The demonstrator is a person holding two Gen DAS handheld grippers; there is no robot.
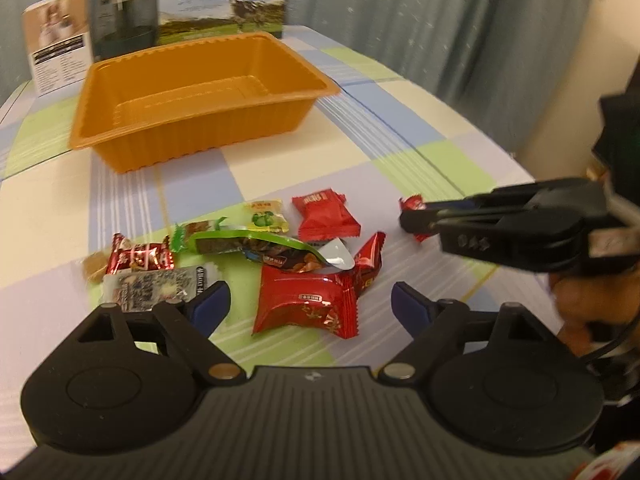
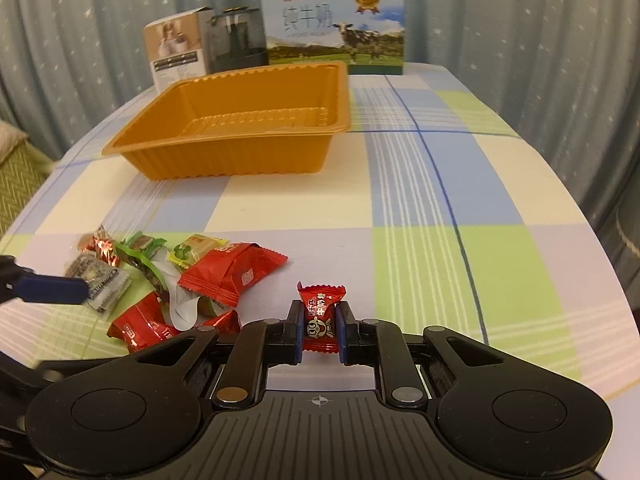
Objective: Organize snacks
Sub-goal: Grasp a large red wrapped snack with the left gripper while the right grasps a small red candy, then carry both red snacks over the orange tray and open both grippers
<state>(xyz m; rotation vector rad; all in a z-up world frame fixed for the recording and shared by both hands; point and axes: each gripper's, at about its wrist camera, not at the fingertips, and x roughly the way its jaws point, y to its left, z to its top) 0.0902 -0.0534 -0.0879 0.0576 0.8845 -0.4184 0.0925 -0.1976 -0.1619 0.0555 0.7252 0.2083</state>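
Note:
An empty orange plastic tray stands on the checked tablecloth. In front of it lies a pile of wrapped snacks. It holds a big red packet, another red packet, a yellow-green candy, a green-edged packet and a silver packet. My left gripper is open, its fingers either side of the big red packet. My right gripper is shut on a small red candy, to the right of the pile.
Behind the tray stand a milk carton box with a cow picture, a dark appliance box and a white-brown box. Grey-blue curtains hang behind the table. The table edge curves off at the right.

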